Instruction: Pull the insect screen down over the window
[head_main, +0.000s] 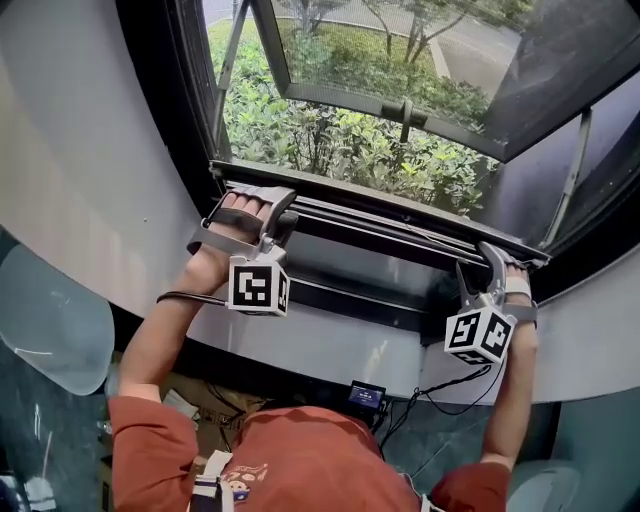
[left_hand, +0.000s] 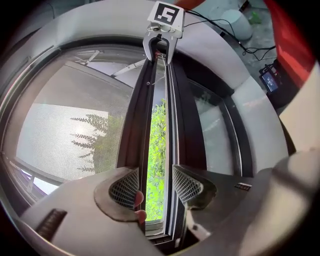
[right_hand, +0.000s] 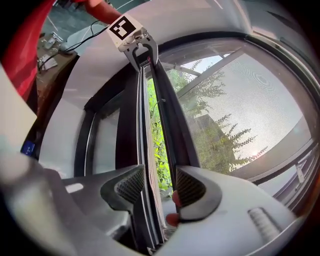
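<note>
Left gripper (left_hand: 156, 186) and right gripper (right_hand: 155, 187) each stand with jaws moderately apart. They straddle the dark pull bar (left_hand: 140, 145) at its opposite ends rather than pinching it, and a fingertip (left_hand: 139, 200) shows beside one pad in each gripper view. Just past the jaws, only a thin strip of green separates the bar from the sill rail (left_hand: 172, 125). The insect screen (left_hand: 65, 135) therefore looks almost fully down, its mesh stretched over the opening above the bar. To finish well, I would press both ends down together and evenly. That should keep the bar level so it does not rack in its side tracks, and it can then be eased until it seats on the rail. Farther out, the open sash (head_main: 400, 60) and the shrubs (head_main: 340, 140) lie outside.
</note>
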